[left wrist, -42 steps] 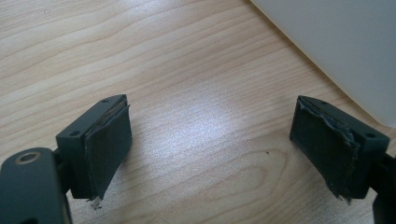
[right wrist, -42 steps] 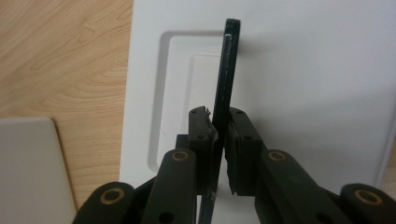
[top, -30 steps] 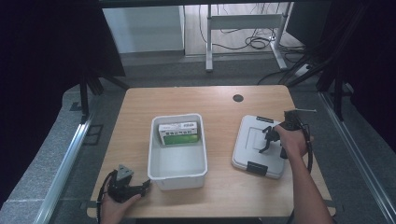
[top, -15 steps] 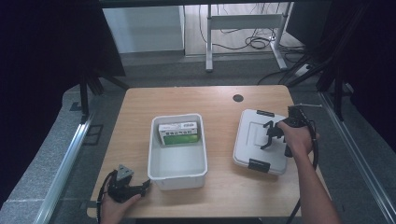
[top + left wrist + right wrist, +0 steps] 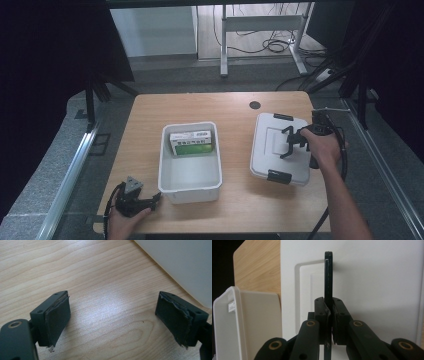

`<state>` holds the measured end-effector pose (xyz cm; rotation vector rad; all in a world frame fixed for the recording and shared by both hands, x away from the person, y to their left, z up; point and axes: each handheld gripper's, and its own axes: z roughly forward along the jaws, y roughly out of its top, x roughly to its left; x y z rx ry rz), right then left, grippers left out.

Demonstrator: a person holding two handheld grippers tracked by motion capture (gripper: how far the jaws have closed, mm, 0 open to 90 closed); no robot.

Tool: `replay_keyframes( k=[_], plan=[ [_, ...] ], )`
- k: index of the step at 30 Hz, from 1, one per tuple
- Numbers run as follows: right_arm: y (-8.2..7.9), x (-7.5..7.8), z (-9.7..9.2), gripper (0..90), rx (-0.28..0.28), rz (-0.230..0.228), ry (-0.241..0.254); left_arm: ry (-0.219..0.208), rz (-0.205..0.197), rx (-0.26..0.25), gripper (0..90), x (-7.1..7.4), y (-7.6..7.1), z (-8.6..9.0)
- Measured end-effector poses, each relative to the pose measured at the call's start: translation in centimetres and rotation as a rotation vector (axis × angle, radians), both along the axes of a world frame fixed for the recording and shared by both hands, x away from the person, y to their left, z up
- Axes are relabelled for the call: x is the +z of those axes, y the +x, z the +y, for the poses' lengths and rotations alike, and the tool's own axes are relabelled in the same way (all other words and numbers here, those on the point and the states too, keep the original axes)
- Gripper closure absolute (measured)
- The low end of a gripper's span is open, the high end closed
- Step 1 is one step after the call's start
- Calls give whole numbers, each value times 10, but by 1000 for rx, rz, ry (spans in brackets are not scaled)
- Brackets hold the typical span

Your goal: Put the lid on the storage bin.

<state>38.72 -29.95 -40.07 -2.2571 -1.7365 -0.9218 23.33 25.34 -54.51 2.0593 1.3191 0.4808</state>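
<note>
High view | box [image 5: 190,142] label unreadable | left tool [image 5: 113,321] agape | right tool [image 5: 329,322] clamps lid handle [image 5: 328,277]

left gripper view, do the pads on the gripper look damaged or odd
Yes. Both black pads are frayed: the left one's lower corner is torn and peeling, and the right one's edge is ragged and lifting off its backing.
</note>
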Motion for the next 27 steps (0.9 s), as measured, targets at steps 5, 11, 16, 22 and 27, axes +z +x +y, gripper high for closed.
replay_keyframes(
  k=[5,11,16,22,27],
  plan=[
    [-4,8,2,841,17,-15,6,0,0,0,127,0,0,0],
    [-9,17,5,842,37,-28,13,0,0,0,127,0,0,0],
    [-12,22,6,843,46,-38,15,0,0,0,127,0,0,0],
    [-15,26,8,843,61,-46,24,0,0,0,126,0,0,0],
    [-17,29,10,843,74,-50,28,0,0,1,127,0,0,0]
  ],
)
